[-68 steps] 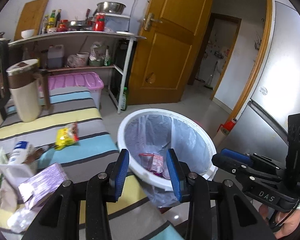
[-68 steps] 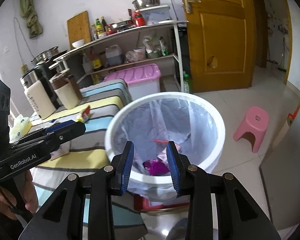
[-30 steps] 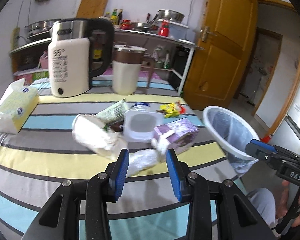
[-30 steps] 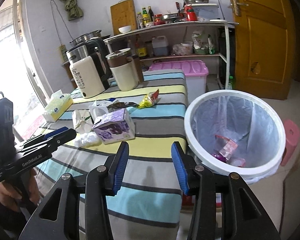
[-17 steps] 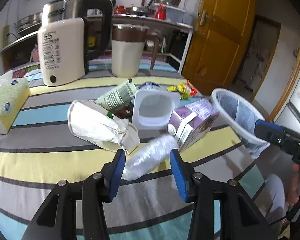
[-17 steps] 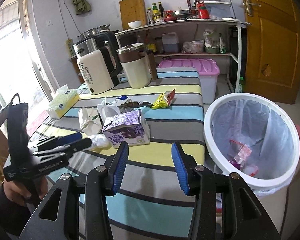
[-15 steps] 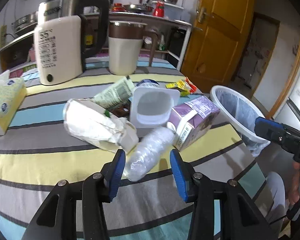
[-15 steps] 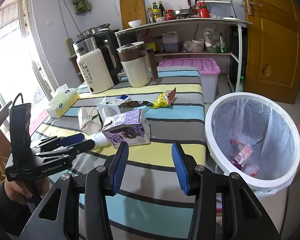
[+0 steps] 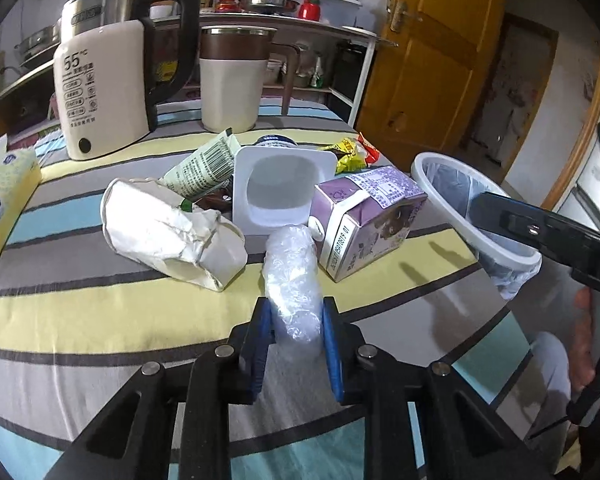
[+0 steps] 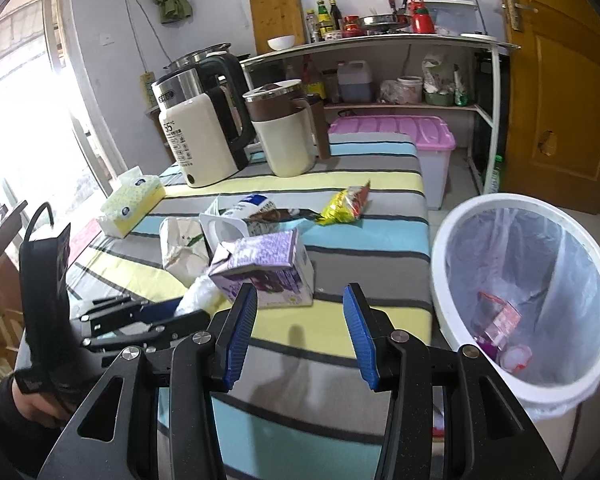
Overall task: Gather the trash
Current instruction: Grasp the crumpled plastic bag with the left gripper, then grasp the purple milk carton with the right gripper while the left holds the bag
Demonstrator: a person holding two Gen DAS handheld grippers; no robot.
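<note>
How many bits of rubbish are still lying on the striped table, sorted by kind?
Crumpled clear plastic: 1
Crushed paper cup: 1
Purple carton: 1
White plastic tub: 1
Green wrapper: 1
Yellow snack packet: 1
Total: 6

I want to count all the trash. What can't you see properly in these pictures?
- Crumpled clear plastic: right wrist view shows only a bit; the left gripper, jaws closing around it, covers it.
- Brown wrapper: left wrist view, mostly hidden behind the white paper bag.
- Bin bottom: right wrist view, blurred by its liner; pieces unclear.
- Purple carton print: too small to read.
- Right gripper: open, empty.
</note>
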